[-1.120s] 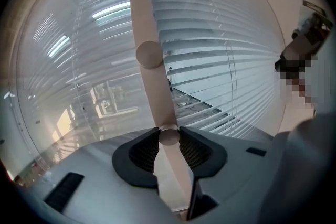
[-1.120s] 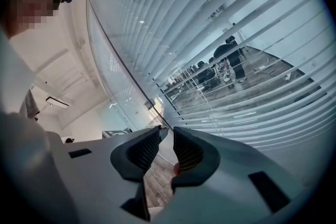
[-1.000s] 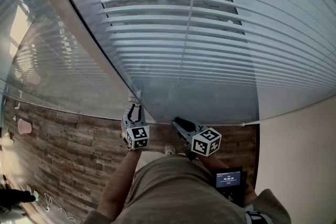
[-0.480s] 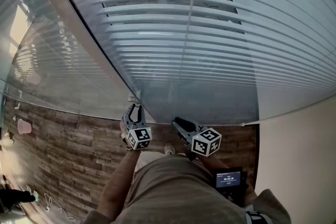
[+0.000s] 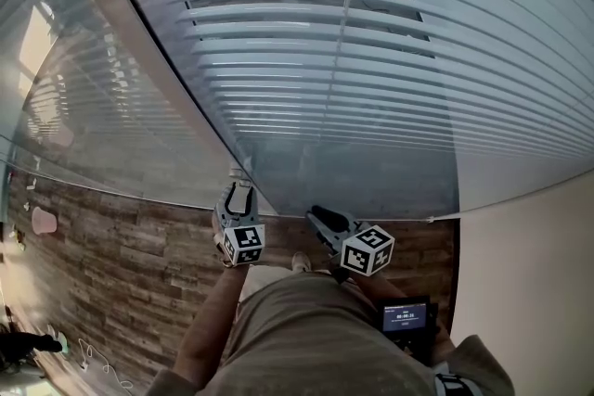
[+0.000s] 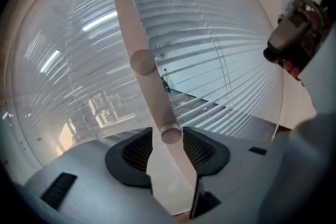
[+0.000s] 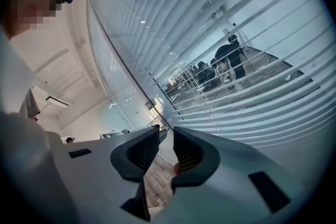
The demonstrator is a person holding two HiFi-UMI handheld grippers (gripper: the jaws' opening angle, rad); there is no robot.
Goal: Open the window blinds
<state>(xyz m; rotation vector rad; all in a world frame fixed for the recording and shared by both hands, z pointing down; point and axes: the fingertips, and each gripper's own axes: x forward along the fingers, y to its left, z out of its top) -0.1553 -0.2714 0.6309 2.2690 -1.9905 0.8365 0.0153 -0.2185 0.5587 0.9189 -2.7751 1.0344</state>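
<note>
Grey horizontal blinds (image 5: 371,60) hang over the glass in front of me, their slats tilted so the room behind shows through. A beige tilt wand hangs in front of the window post, and its round end (image 6: 170,135) sits between the jaws of my left gripper (image 6: 168,141). Those jaws have just been opening; a small gap shows beside the wand's end, so the pads do not press it. In the head view the left gripper (image 5: 238,190) points at the wand's tip (image 5: 236,172). My right gripper (image 5: 314,216) hangs beside it, open (image 7: 165,147) with nothing between its jaws.
A beige window post (image 5: 139,42) runs up and left from the grippers. Wood-look flooring (image 5: 121,255) lies below, and a plain wall (image 5: 529,274) stands at the right. A small black device (image 5: 406,317) hangs at the person's waist. People (image 7: 228,57) stand beyond the glass.
The left gripper's jaws have spread a little wider around the wand's end. Both hands have kept their places.
</note>
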